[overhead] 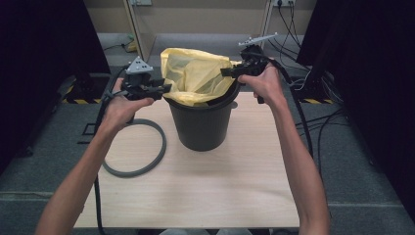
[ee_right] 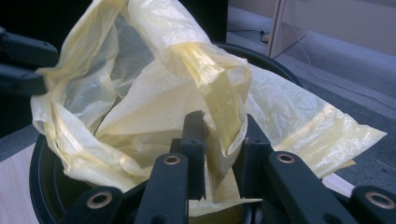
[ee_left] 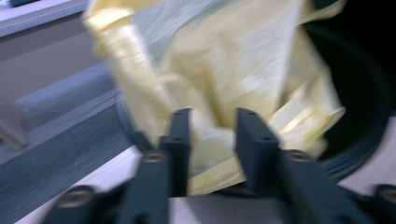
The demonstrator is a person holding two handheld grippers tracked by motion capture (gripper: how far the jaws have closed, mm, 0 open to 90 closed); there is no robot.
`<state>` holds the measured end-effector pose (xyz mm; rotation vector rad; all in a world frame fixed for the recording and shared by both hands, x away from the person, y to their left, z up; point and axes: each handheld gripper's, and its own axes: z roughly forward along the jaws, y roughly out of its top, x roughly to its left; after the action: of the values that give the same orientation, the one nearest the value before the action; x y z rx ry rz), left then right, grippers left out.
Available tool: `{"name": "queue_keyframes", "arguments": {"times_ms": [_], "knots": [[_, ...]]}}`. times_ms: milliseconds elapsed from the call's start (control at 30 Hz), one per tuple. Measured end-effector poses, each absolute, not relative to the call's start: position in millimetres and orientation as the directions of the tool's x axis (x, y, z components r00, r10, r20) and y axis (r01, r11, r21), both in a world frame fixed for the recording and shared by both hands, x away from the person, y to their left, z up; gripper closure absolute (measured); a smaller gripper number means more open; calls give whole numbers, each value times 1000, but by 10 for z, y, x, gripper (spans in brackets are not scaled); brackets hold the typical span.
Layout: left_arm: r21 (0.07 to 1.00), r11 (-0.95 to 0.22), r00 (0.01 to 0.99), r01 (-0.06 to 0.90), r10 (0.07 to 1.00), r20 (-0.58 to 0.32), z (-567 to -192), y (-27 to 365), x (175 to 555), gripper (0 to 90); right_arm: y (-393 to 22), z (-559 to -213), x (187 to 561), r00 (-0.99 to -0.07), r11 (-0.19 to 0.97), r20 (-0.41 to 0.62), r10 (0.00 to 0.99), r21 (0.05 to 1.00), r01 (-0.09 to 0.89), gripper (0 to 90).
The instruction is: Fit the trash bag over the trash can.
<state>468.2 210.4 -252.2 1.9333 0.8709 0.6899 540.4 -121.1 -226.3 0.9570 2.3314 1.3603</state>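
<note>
**One bin, one yellow liner, two grippers on its edges**

Quick count: one dark grey bin (overhead: 203,125), one yellow bin liner (overhead: 195,76) sitting in it, one loose grey ring (overhead: 137,149) lying flat on the wooden table (overhead: 205,191) just left of the bin, and two grippers.

The bin stands around the middle of the table, towards the far edge. The liner is bunched up and sticks out above the rim, partly draped over the near side.

Left gripper (overhead: 164,89) is at the left side of the rim. In its own view the jaws are narrowed, with liner plastic between them, but that shot is motion-blurred, so I can't tell if the pads actually pinch it.

Right gripper (overhead: 227,72) is at the right side of the rim. Its own view is sharp: jaws close together, clamped on a folded strip of the liner's edge (ee_right: 219,116).

Hard to see: the inside of the bin is hidden by the plastic, the ring is partly covered by the left forearm, and the bin's bottom is cut off in both gripper views.
</note>
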Motion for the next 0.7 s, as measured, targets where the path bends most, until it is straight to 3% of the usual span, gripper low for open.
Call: {"name": "queue_keyframes", "arguments": {"times_ms": [67, 133, 333, 700], "knots": [[874, -370, 578, 314, 805, 133, -2559, 2191, 4751, 814, -1220, -2254, 5412, -737, 328, 92, 670, 853, 405, 696], [871, -360, 565, 334, 816, 121, -2594, 2278, 4821, 847, -1227, -2248, 5424, -723, 317, 99, 683, 853, 415, 603], [868, -313, 521, 385, 850, 76, -2762, 2474, 5051, 828, -1266, -2223, 5437, -716, 309, 92, 692, 859, 409, 391], [868, -278, 477, 412, 877, 54, -2854, 2597, 5259, 764, -1270, -2190, 5198, -792, 404, 59, 608, 836, 372, 288]]}}
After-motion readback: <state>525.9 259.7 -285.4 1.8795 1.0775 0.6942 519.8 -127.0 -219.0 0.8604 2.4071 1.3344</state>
